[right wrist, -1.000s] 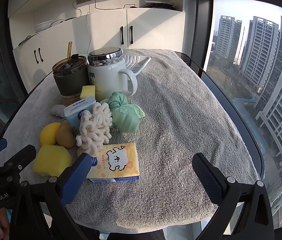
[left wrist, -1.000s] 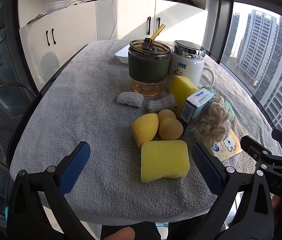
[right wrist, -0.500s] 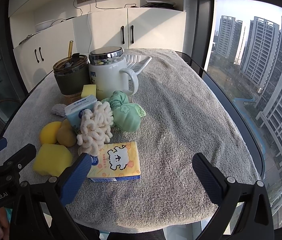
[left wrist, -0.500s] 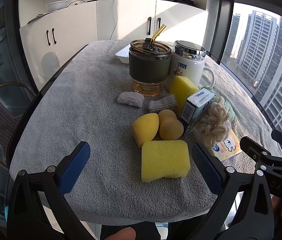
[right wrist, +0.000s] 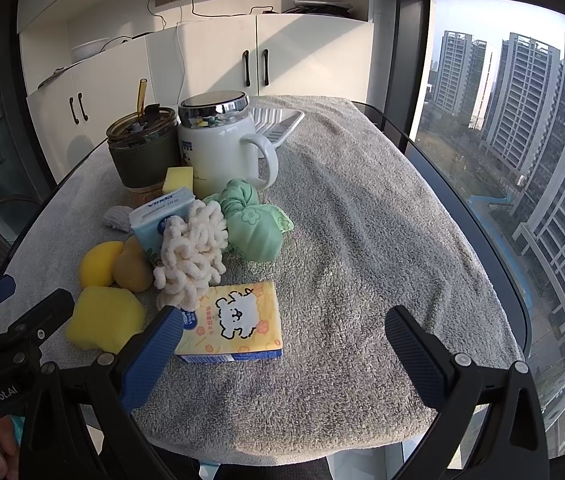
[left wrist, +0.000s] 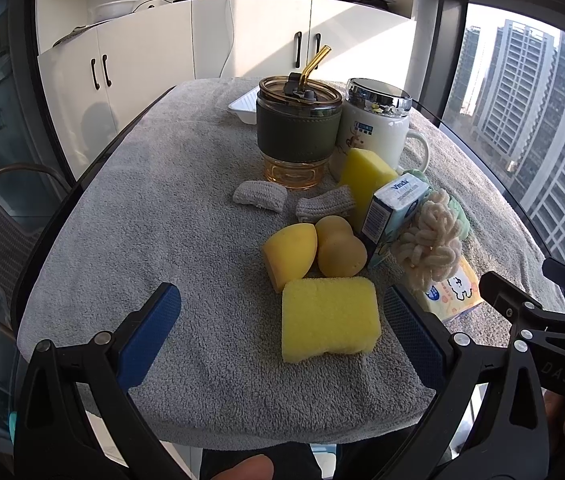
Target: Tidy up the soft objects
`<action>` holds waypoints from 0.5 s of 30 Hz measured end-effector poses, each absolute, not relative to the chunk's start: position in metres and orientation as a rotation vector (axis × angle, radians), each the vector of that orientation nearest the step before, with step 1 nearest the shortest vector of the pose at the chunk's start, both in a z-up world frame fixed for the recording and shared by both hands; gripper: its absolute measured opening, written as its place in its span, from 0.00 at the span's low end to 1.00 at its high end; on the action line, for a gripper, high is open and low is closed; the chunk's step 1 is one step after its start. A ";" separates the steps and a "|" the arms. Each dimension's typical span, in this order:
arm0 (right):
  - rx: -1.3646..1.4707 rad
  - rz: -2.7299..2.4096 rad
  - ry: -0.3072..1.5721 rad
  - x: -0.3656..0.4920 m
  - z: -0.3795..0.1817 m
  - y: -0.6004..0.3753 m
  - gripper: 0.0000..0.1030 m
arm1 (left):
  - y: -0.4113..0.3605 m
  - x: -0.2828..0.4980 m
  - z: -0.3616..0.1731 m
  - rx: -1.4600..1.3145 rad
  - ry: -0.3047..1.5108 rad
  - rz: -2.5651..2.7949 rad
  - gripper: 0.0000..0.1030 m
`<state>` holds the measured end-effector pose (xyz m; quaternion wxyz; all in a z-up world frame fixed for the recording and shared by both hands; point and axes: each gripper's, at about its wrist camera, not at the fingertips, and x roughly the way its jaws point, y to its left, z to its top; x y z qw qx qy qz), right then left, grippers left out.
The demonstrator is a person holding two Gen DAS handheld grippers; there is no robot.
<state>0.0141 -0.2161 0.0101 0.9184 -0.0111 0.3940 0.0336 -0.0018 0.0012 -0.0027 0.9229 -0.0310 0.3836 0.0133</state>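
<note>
Soft objects cluster on a grey towel-covered table (left wrist: 162,200): a flat yellow sponge (left wrist: 328,318), a yellow wedge sponge (left wrist: 288,254), a tan puff (left wrist: 338,246), an upright yellow sponge (left wrist: 364,178), two grey knitted pieces (left wrist: 259,197), a cream loop ball (right wrist: 190,250), a green cloth bundle (right wrist: 256,224), a Vinda tissue pack (right wrist: 162,216) and a yellow tissue pack (right wrist: 234,322). My left gripper (left wrist: 278,336) is open and empty at the near edge, the flat sponge between its fingers. My right gripper (right wrist: 282,350) is open and empty beside the yellow tissue pack.
A dark green tumbler with a straw (left wrist: 298,128) and a white lidded mug (left wrist: 374,128) stand behind the cluster. A white tray (right wrist: 278,124) lies at the far end. White cabinets (left wrist: 242,40) stand behind the table, and a window (right wrist: 522,160) is on the right.
The right gripper view has shifted slightly closer to the yellow tissue pack. The left gripper has barely moved. No object has moved.
</note>
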 end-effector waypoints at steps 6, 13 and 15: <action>-0.023 0.069 0.811 0.014 0.010 -0.216 1.00 | 0.001 -0.002 -0.003 -0.063 0.787 0.028 1.00; -0.024 0.069 0.813 0.014 0.010 -0.216 1.00 | 0.001 -0.003 -0.003 -0.063 0.788 0.028 1.00; -0.023 0.069 0.812 0.015 0.011 -0.216 1.00 | 0.001 -0.002 -0.003 -0.064 0.787 0.027 1.00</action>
